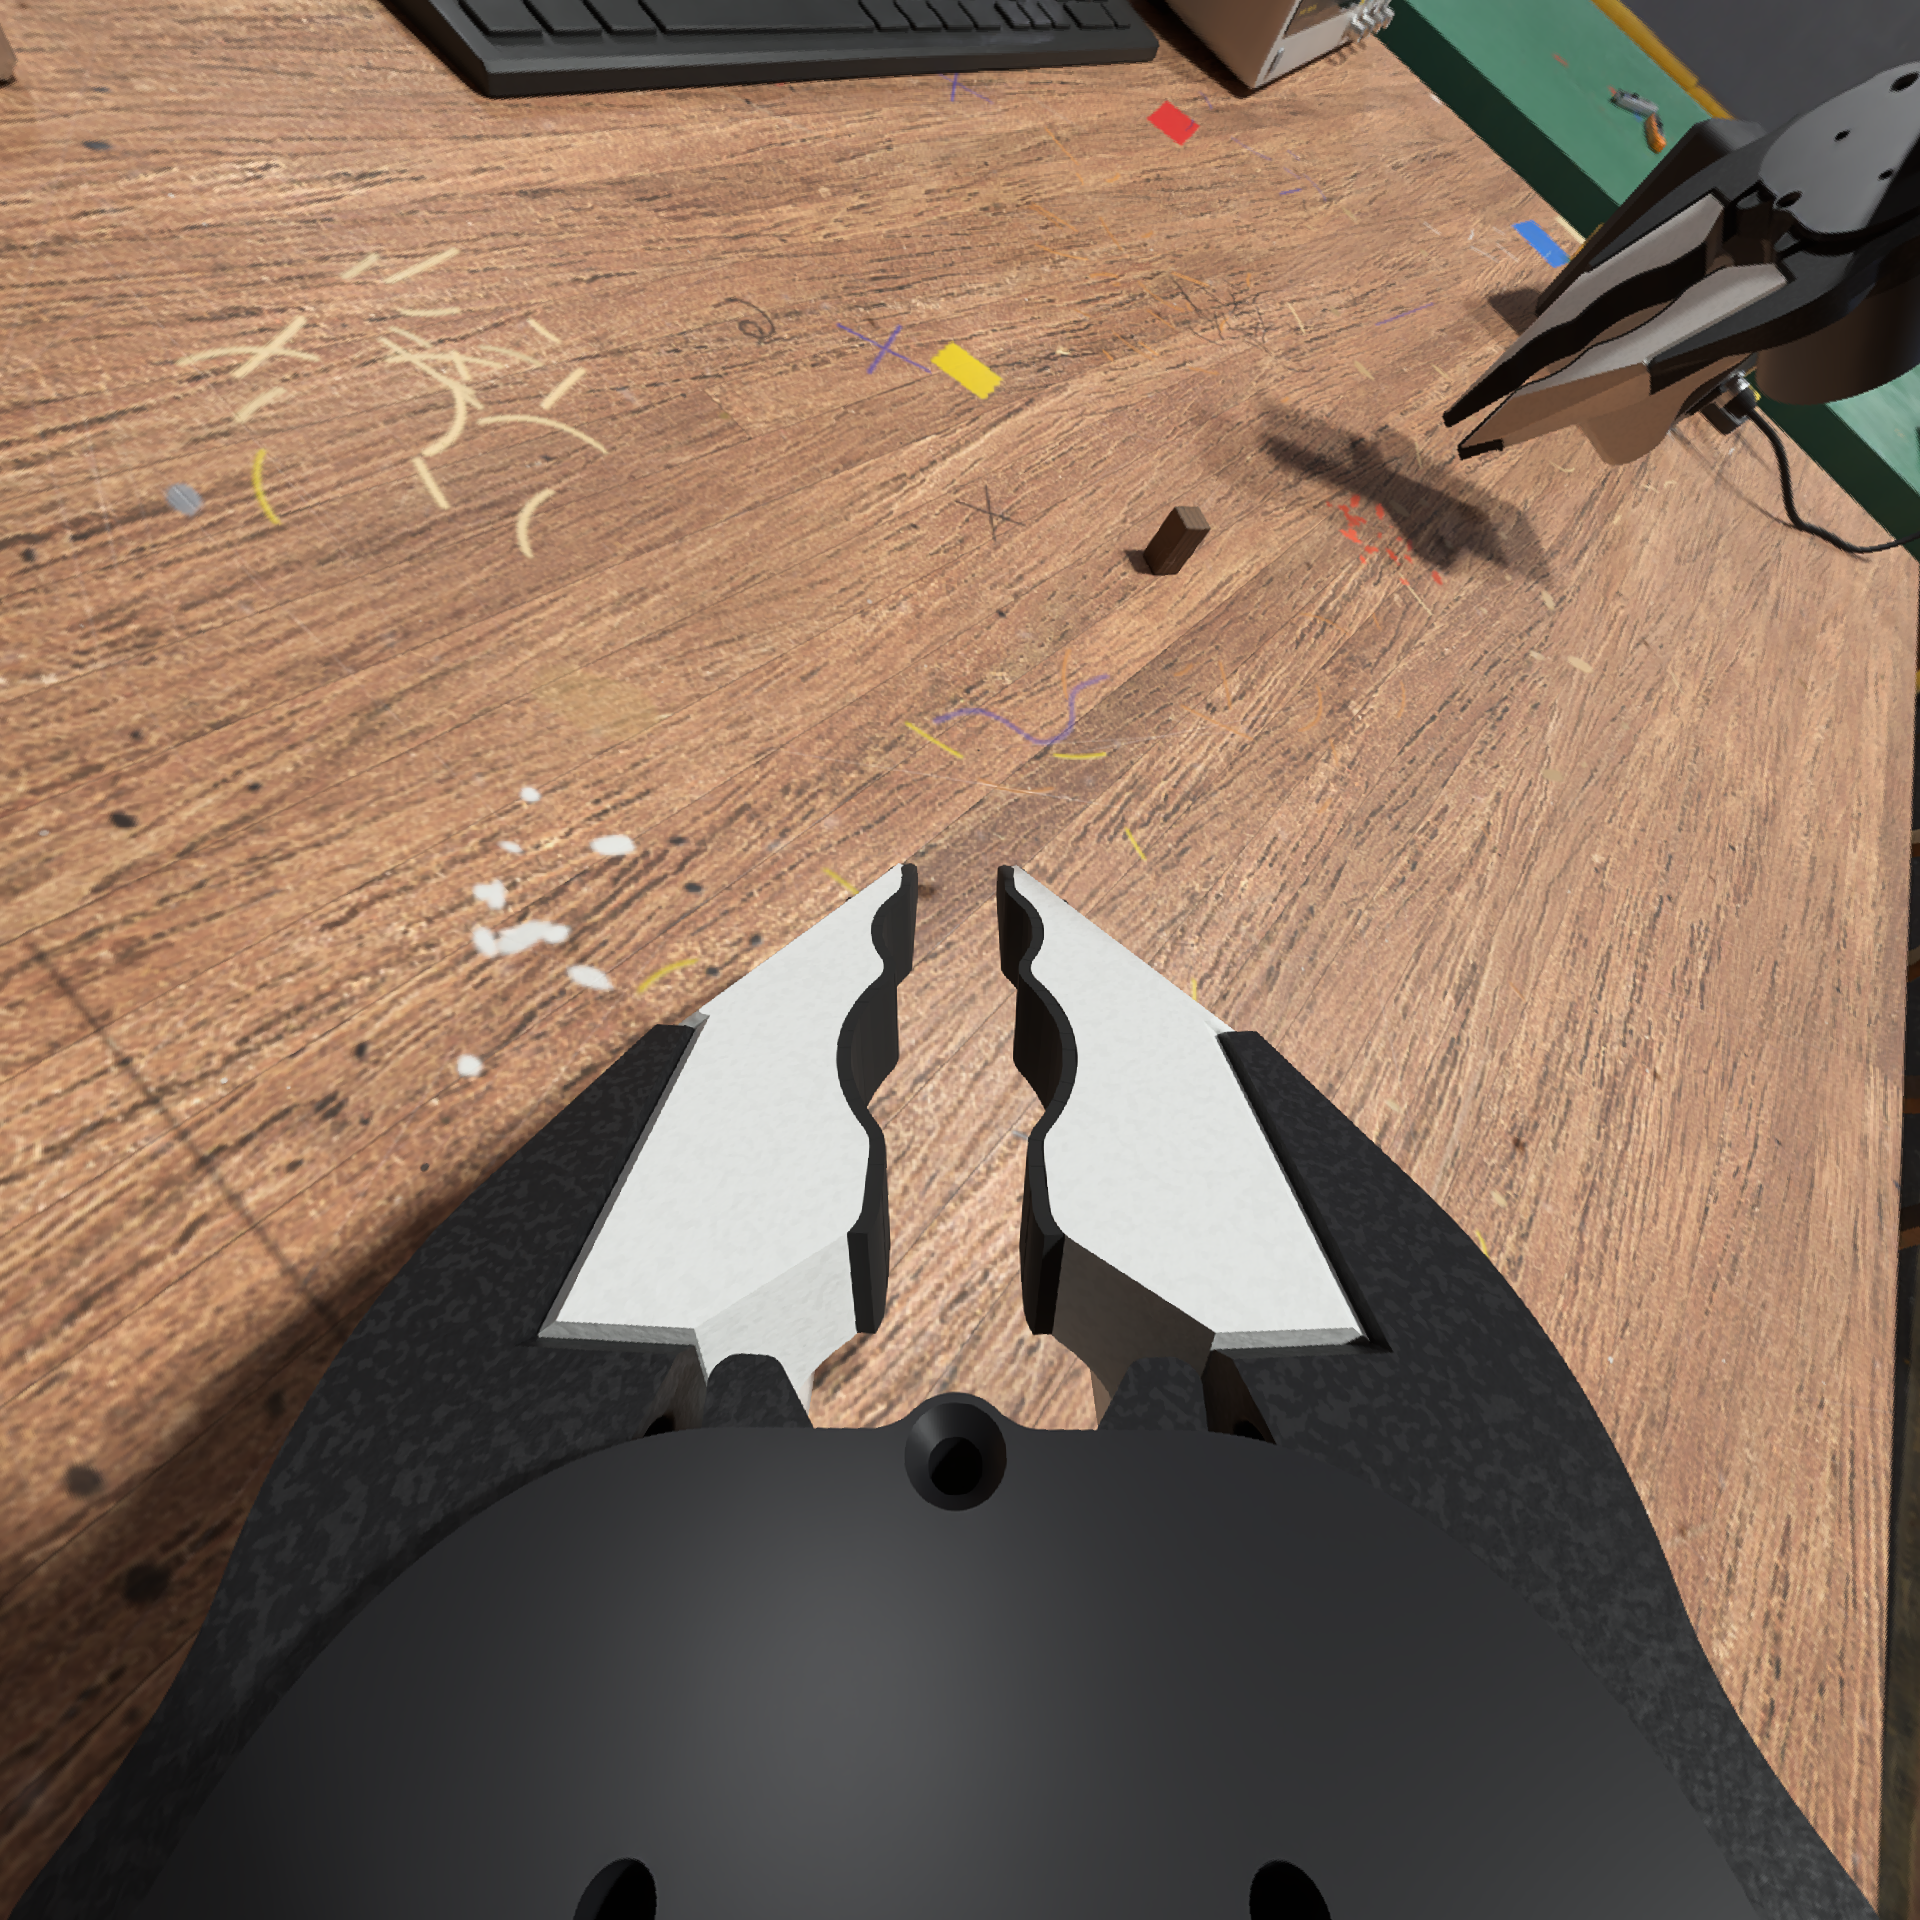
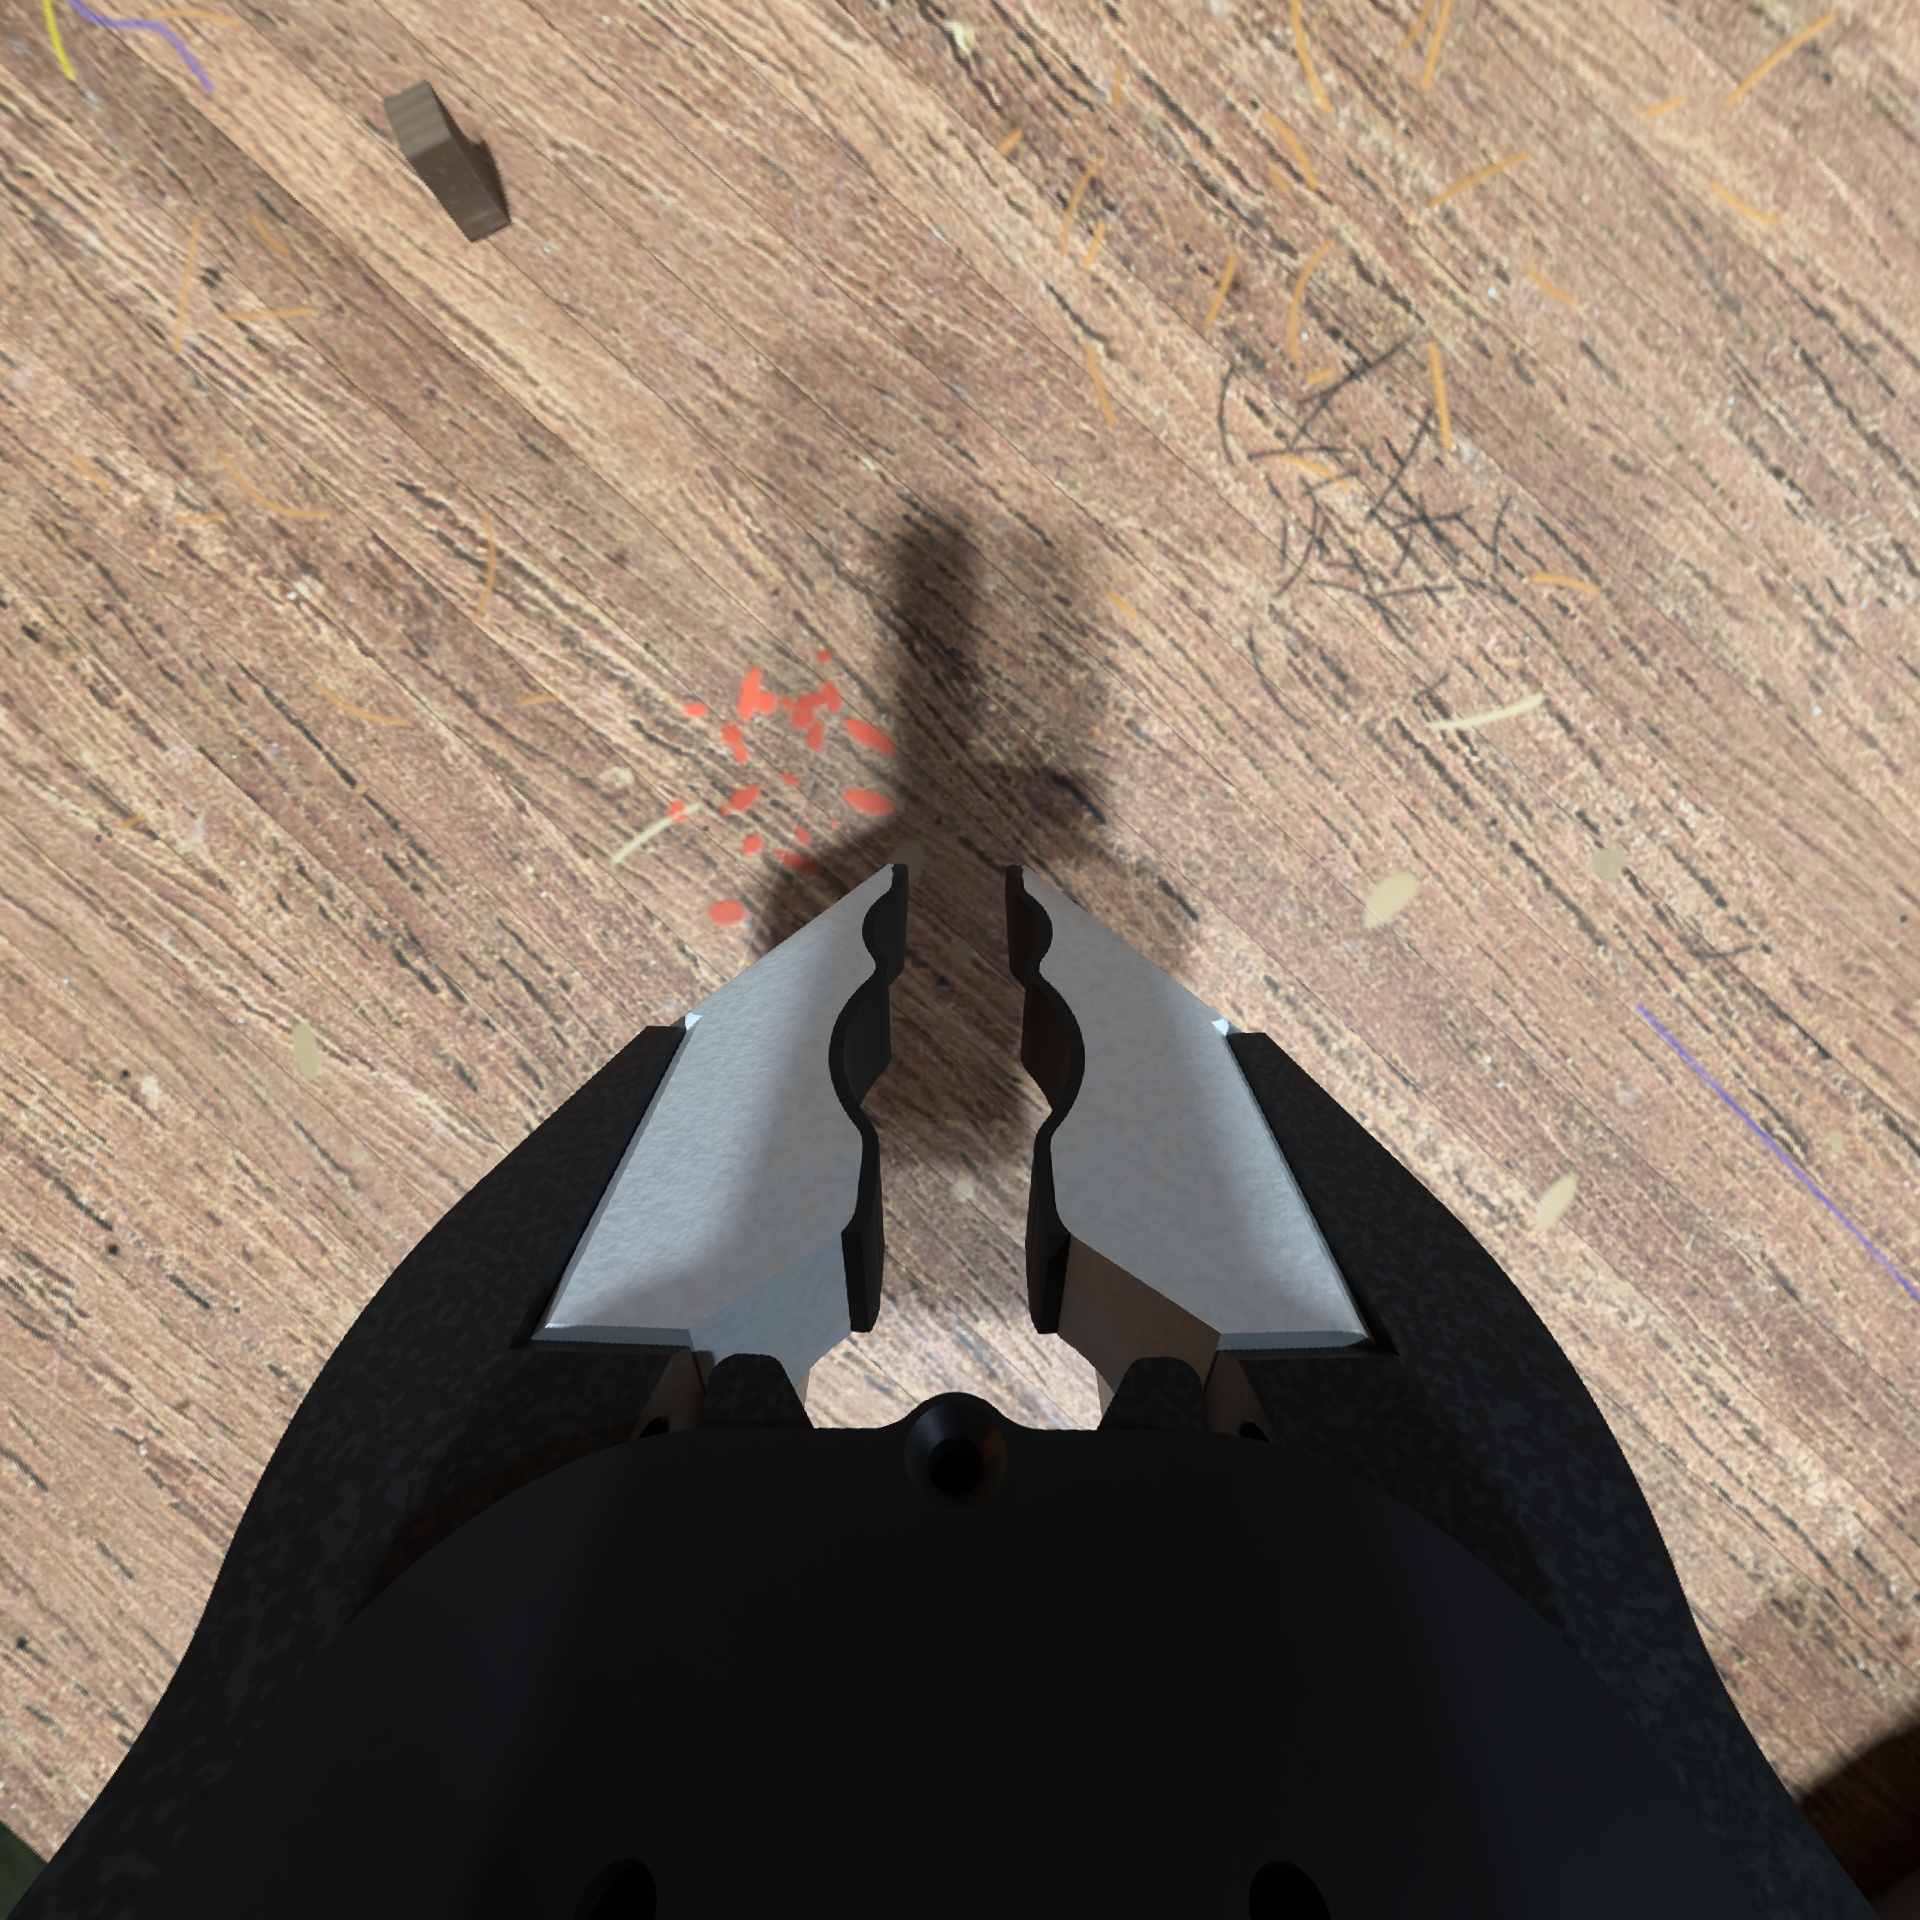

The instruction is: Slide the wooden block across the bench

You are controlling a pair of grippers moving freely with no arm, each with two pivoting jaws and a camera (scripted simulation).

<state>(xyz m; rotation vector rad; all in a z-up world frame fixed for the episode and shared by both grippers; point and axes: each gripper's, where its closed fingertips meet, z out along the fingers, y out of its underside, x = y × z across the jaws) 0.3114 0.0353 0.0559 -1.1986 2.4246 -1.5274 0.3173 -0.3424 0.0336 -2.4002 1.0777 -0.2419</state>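
1. The wooden block (image 1: pixel 1175 539) (image 2: pixel 447 161) is small, dark brown and rectangular, with fine grain lines on its faces.
2. It rests on the bench (image 1: pixel 727 644) (image 2: pixel 1351 779), a worn plank surface with scratches and paint flecks.
3. It stands alone, touched by nothing.
4. Red flecks lie near it.

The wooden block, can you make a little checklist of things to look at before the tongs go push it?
1. Wooden block lying free on the bench, nothing touching it: ok.
2. Right tongs empty, fingers apart: ok.
3. Left tongs empty, fingers apart: ok.
4. Right tongs touching the block: not ok, bare bench lies between them.
5. Bench around the block free of bigger things; the keyboard sits far off: ok.
6. Where the block should end up: cannot tell.
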